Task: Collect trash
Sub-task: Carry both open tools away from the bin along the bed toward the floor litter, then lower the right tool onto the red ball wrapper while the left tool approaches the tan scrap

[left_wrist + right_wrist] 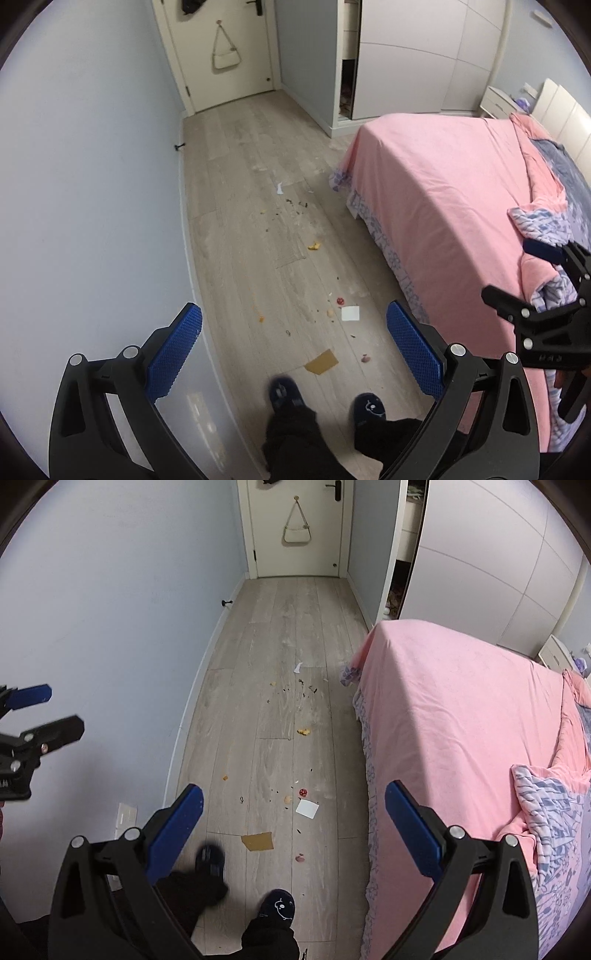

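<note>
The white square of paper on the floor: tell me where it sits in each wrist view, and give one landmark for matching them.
Left wrist view: white square of paper lies right of centre, near the pink bed.
Right wrist view: it lies at centre, low.
Shared landmark: the brown cardboard piece, just nearer the person's feet.

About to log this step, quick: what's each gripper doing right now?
Left gripper: open, holding nothing.
Right gripper: open, holding nothing.
</note>
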`<state>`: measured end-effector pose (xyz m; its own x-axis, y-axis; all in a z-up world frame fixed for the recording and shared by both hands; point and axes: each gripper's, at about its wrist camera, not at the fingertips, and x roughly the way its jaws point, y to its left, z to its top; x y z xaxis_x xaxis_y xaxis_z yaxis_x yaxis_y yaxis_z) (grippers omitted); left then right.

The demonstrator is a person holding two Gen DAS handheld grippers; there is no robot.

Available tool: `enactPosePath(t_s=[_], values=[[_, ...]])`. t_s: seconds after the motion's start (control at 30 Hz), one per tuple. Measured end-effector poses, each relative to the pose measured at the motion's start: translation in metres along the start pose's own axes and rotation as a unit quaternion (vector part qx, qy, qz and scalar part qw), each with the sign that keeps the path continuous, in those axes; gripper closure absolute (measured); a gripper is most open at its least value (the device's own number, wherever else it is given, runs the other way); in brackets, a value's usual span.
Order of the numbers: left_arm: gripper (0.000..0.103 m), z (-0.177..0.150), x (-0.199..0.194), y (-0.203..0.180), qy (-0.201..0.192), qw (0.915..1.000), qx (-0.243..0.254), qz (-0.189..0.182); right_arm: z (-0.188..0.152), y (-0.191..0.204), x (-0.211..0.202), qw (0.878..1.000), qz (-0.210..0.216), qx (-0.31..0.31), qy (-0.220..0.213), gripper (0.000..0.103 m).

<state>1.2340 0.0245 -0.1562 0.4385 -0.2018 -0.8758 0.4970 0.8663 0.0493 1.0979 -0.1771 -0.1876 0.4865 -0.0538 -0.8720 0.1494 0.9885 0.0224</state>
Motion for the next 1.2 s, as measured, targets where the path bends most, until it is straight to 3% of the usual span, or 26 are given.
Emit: enactPosePath(t_s=[0.33,0.57,0.73,1.2], values=[[0.006,0.063,0.114,0.041,0.018,0.9946,0.096,-0.037,0.022,0.019,0.076,0.996,-0.042,0.079,0.029,0.007],[0.006,0.067,0.197,0.026,0.028,0.9883,0.124,-0.085,0.017,0.013,0.156,0.995,-0.048,0.081,0.028,0.007],[0.006,0.049,0.271,0.009,0.038,0.9883,0.122,-0.083,-0.006,-0.001,0.227,0.995,-0.046,0.082,0.022,0.007],[0.006,-0.057,0.475,-0.021,0.053,0.9869,0.133,-0.074,-0.091,-0.019,0.418,1.0,-0.011,0.003,0.011,0.007]])
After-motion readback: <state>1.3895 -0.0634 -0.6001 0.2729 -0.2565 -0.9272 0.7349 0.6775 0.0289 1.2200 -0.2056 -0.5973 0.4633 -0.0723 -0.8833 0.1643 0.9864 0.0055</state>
